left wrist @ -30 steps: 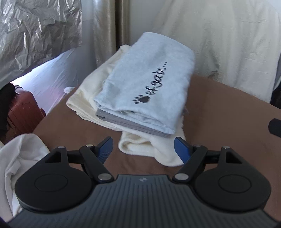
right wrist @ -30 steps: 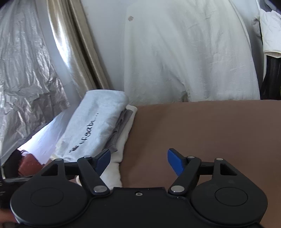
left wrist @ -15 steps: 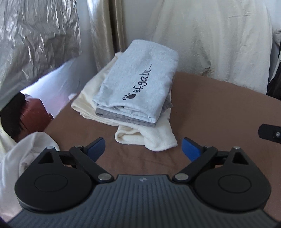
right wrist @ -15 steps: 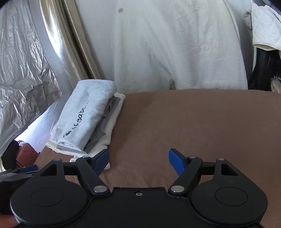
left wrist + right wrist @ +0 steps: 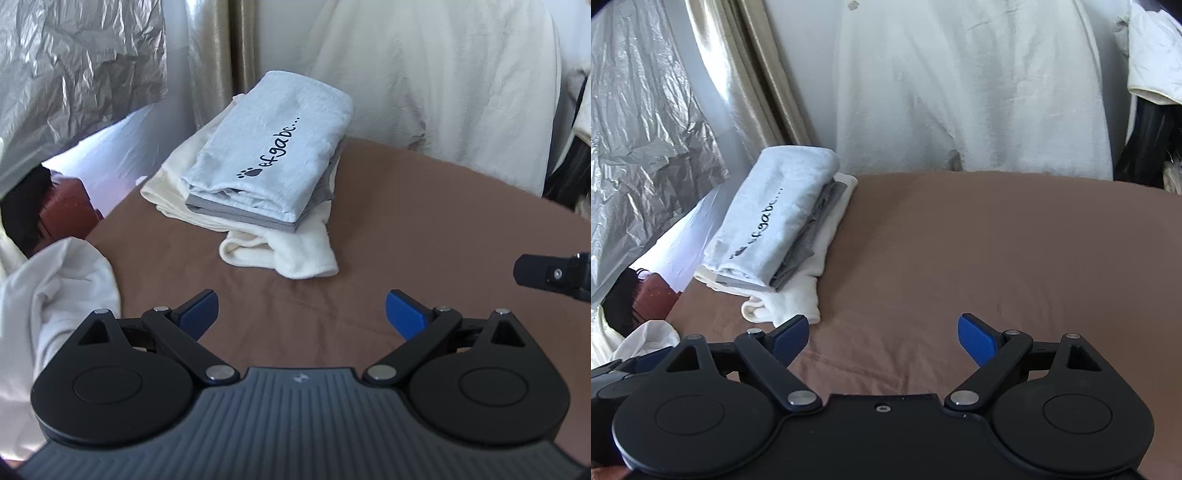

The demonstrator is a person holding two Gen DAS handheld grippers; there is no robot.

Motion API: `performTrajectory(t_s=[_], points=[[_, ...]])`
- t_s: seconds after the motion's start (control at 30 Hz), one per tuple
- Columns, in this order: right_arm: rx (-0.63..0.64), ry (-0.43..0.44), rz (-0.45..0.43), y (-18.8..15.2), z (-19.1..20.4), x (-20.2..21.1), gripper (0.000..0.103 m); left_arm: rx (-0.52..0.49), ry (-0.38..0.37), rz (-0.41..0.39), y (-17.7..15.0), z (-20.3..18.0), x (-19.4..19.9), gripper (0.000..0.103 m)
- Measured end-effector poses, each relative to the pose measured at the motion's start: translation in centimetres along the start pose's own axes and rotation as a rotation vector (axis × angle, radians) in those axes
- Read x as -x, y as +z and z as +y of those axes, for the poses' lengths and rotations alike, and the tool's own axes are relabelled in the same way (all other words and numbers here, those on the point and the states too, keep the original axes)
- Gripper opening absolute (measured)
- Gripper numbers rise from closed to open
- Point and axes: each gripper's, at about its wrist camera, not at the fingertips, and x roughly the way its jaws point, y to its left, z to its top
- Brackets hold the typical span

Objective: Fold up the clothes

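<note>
brown worktop [image 5: 424,221]: both jaws wide, just opened further, nothing between; a careless sweep could topple the folded stack [image 5: 266,158].

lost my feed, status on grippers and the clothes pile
Left gripper and right gripper open, empty, jaws just widened. Folded stack sits on brown cover. Nothing in the way.

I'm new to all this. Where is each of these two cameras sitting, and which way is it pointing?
Left wrist view: sits on the left hand-held gripper, looks forward and down past its open blue fingers at the folded clothes stack on the brown cover; the right hand-held gripper's tip shows at the right edge.
Right wrist view: sits on the right hand-held gripper, jaws open, facing the same cover and the hanging white cloth.
Shared: the stack, the cover, the silver foil sheet.
</note>
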Motion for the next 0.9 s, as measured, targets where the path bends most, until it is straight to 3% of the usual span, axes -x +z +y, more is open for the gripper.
performTrajectory(t_s=[0.33, 0.53, 0.73, 0.9], points=[[0.000, -0.023, 0.006, -0.2, 0.0, -1.2, 0.091, -0.046, 0.018, -0.008, -0.4, -1.4, -0.8, 0.099], [-0.031, 0.019, 0.023, -0.5, 0.0, -1.9, 0.091, -0.032, -0.002, 0.000, -0.5, -1.2, -1.1, 0.099], [-0.055, -0.015, 0.021, -0.9, 0.1, -2.9, 0.091, -0.030, 0.001, 0.029, -0.6, -0.9, -2.1, 0.099], [-0.091, 0.017, 0.030, -1.1, 0.2, -3.5, 0.091, -0.021, 0.006, 0.030, -0.8, -0.6, -2.4, 0.099]])
